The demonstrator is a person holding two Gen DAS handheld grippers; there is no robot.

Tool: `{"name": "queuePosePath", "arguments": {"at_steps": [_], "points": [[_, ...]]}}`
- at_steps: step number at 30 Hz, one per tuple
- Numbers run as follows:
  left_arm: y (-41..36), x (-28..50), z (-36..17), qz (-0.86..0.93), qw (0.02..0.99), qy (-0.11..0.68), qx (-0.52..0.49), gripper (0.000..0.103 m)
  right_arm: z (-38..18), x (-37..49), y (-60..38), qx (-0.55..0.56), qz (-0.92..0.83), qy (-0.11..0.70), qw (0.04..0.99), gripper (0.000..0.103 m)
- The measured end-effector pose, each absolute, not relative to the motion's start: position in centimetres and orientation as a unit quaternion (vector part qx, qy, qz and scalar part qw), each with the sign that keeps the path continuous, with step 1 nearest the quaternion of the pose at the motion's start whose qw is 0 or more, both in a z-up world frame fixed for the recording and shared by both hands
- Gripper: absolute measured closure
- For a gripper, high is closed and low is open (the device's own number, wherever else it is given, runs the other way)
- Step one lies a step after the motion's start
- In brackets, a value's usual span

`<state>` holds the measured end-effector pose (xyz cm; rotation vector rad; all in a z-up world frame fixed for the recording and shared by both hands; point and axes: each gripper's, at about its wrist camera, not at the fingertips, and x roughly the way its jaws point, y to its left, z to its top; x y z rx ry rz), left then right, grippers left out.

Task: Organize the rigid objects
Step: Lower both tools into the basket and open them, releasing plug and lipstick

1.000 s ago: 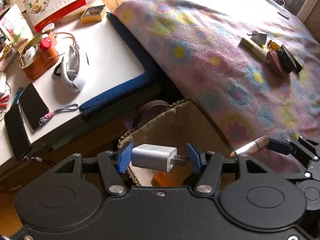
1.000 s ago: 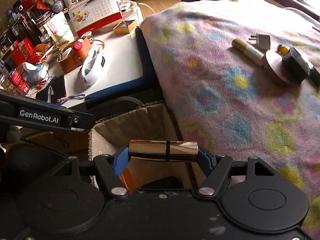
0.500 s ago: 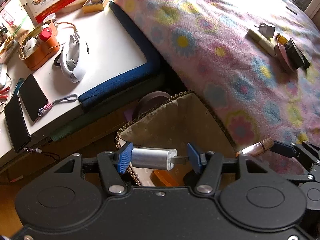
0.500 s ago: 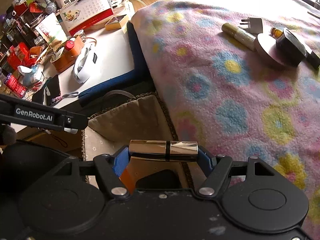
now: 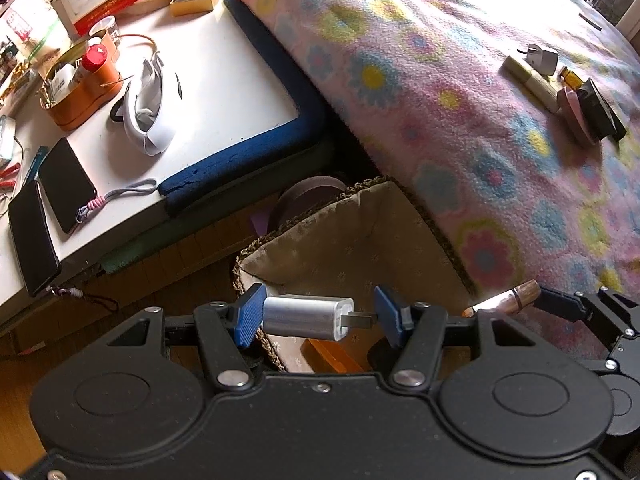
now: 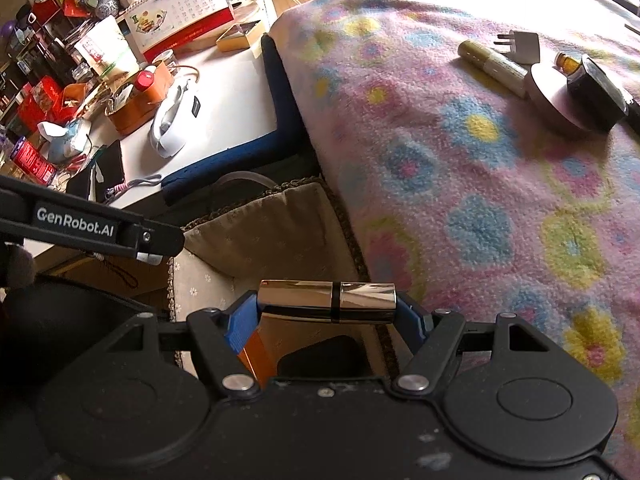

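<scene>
My left gripper [image 5: 318, 314] is shut on a silver plug charger [image 5: 308, 317], pinched end to end by the blue pads, its prongs against the right pad. It hangs over the near rim of a fabric-lined woven basket [image 5: 360, 240]. My right gripper [image 6: 326, 312] is shut on a shiny gold lipstick tube [image 6: 326, 300], also held lengthwise, above the same basket [image 6: 260, 236]. An orange object [image 6: 258, 356] and a dark one lie inside the basket. The lipstick [image 5: 508, 300] shows at the right of the left wrist view.
On the floral blanket [image 6: 480, 200] lie a white plug adapter [image 6: 522, 46], a gold-and-white tube [image 6: 492, 66], a small amber bottle [image 6: 568, 62], a pink disc and a black case [image 6: 596, 98]. A white table [image 5: 220, 80] at left carries phones, a white headset and an orange holder.
Both views have shifted slightly, with the basket and blanket sitting a little higher in the frames. The charger and the lipstick stay gripped as before.
</scene>
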<state>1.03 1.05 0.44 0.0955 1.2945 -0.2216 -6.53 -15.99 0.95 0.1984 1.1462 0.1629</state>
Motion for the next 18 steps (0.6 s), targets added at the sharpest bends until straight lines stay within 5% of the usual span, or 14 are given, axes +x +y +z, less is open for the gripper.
{"name": "queuePosePath", "arguments": {"at_steps": [11,18], "points": [[1.41,1.10,0.26,-0.100,0.790,0.604,0.040,0.046,0.82,-6.40,-15.39,0.094,0.084,0.542,0.831,0.032],[1.70,1.20,0.21,-0.092,0.788,0.607,0.035,0.037,0.71,-6.29,-15.60,0.104,0.081,0.544,0.829,0.029]]}}
